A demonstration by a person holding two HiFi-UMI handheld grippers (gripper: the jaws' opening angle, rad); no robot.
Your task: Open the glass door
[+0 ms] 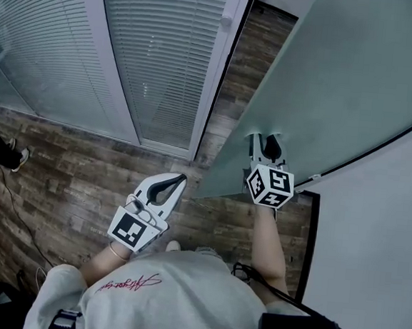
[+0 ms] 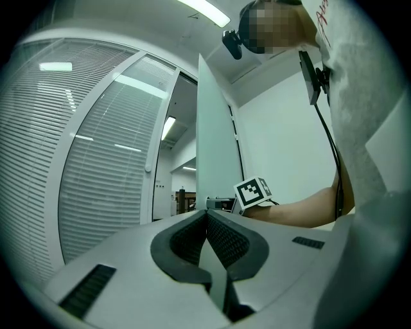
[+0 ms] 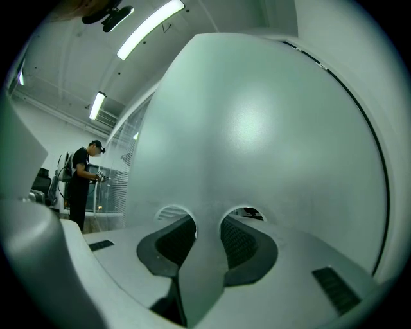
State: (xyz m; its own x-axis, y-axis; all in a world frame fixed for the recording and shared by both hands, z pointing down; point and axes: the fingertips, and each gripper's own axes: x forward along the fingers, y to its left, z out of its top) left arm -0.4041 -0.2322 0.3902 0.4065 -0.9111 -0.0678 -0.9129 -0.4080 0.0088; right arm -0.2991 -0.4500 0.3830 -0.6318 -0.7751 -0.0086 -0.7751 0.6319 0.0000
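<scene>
The frosted glass door [image 1: 327, 85] stands partly open. Its narrow strip [image 3: 207, 186] between two round holes [image 3: 172, 213] sits between the jaws of the right gripper [image 1: 266, 148], which pinch it. I judge the pull should follow the hinge arc with a level wrist, so the strip does not slip out. The left gripper [image 1: 179, 181], jaws pressed together on nothing, is apart from the door.
</scene>
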